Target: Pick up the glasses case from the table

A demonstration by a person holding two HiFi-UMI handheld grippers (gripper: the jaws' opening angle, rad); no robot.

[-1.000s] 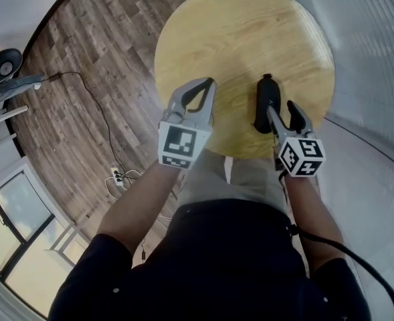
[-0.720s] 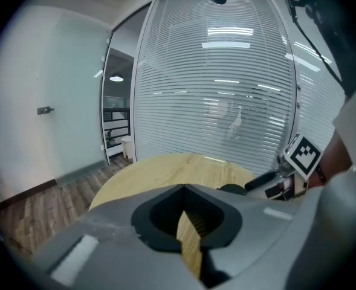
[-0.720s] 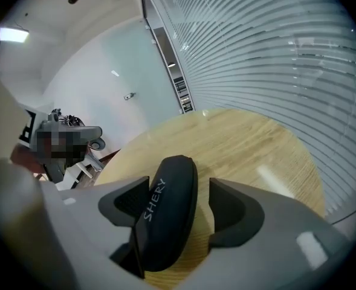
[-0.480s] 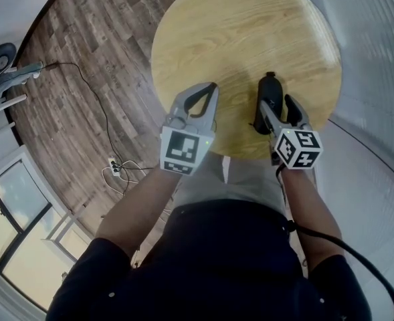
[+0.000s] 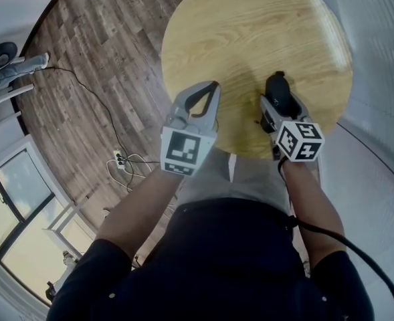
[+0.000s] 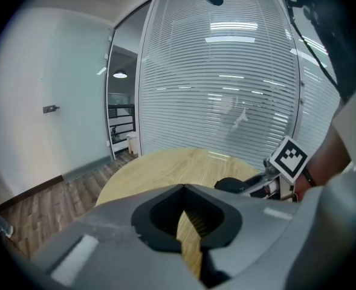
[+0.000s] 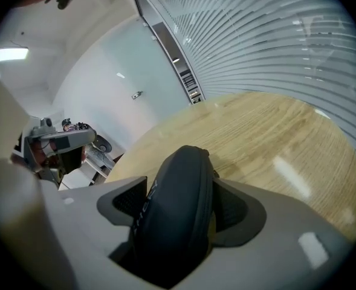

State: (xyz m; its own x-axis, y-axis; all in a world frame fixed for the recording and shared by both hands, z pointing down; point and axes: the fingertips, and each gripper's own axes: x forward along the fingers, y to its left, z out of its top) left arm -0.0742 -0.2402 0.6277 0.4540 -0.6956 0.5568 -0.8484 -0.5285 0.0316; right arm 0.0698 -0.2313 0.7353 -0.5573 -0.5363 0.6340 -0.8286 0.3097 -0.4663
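Note:
A black glasses case (image 5: 277, 87) lies on the round wooden table (image 5: 237, 39) near its front right edge. My right gripper (image 5: 279, 107) straddles the case's near end; its jaws have just been opening. They stand wide, with the case (image 7: 181, 162) between them and a little space at each pad. In the right gripper view the right gripper (image 7: 184, 207) shows the case filling the gap. My left gripper (image 5: 213, 85) hovers at the table's front edge, left of the case, shut and empty. The left gripper (image 6: 184, 187) sees the case (image 6: 231, 185) off to its right.
A power strip with cables (image 5: 120, 160) lies on the wood floor left of the table. A stand with a round device (image 5: 3, 62) sits at the far left. A glass wall with blinds (image 6: 226, 89) runs behind the table.
The right gripper has moved down and forward so that its jaws, now wider, straddle the case. The left gripper has stayed about where it was.

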